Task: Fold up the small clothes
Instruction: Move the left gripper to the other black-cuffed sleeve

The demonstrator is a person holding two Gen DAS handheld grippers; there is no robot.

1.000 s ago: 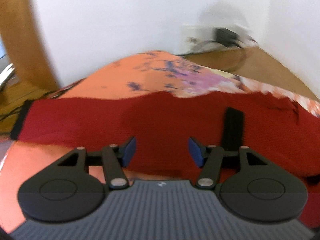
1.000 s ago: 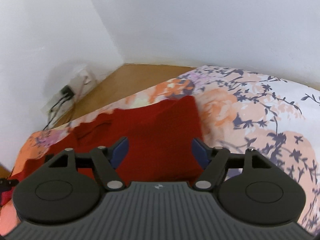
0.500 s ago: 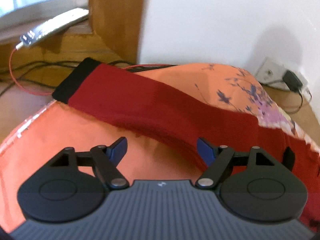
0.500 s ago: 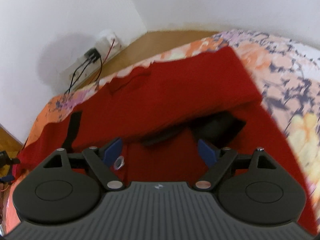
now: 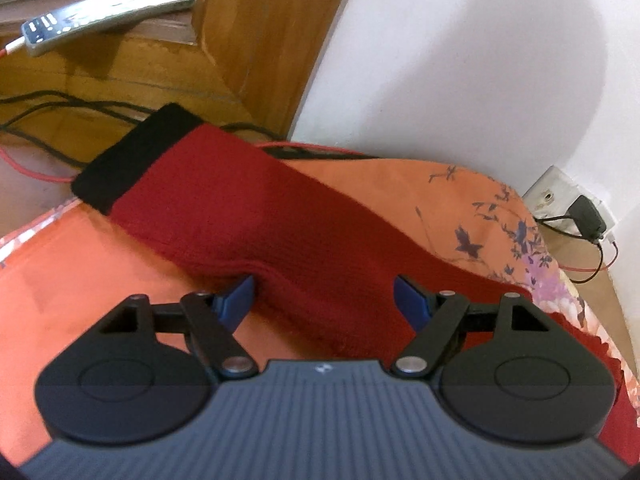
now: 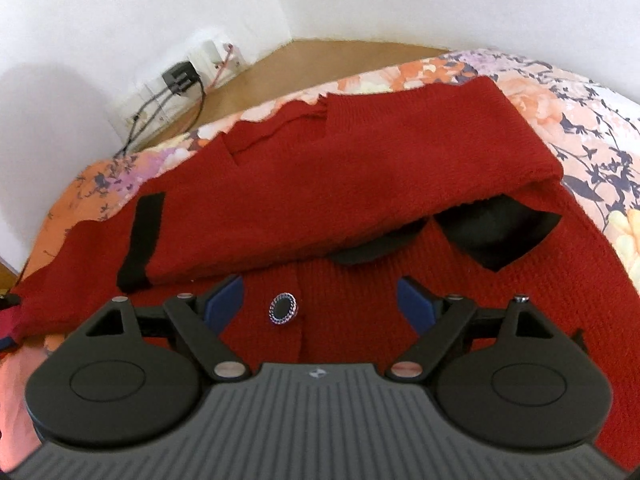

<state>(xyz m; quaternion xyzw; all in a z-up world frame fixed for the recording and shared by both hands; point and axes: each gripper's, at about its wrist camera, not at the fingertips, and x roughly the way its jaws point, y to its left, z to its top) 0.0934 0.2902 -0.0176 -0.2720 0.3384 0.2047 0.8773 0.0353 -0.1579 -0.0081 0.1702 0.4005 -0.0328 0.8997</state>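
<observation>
Since half a second ago the left gripper (image 5: pixel 323 294) has drawn closer to the sleeve (image 5: pixel 256 216) of the red cardigan (image 6: pixel 360 168): the black cuff (image 5: pixel 132 160) and the wooden furniture (image 5: pixel 264 40) behind it fill more of the left wrist view, and the sleeve's near edge now lies between the spread blue pads (image 5: pixel 236 296), the left pad touching or just beside the knit. Its tongs are spread and pinch nothing. The right gripper (image 6: pixel 320 300) has moved less; the cardigan body is a little nearer and sharper, and the round dark button (image 6: pixel 283 309) now sits between its fingers rather than by the left one. These tongs are also spread wide, gripping nothing.

The cardigan lies on a floral orange bedsheet (image 6: pixel 580 112), with its other sleeve folded across the chest, black cuff (image 6: pixel 142 240) at the left, and the black collar (image 6: pixel 496 232) showing at the right under that fold. The unfolded sleeve stretches far-left toward the bed's corner, its cuff hanging at the edge.

A wall socket with a black charger (image 5: pixel 586 212) sits at the far right. A grey device (image 5: pixel 100 12) lies on the wooden ledge; its markings are too small to read. No readable writing shows.
</observation>
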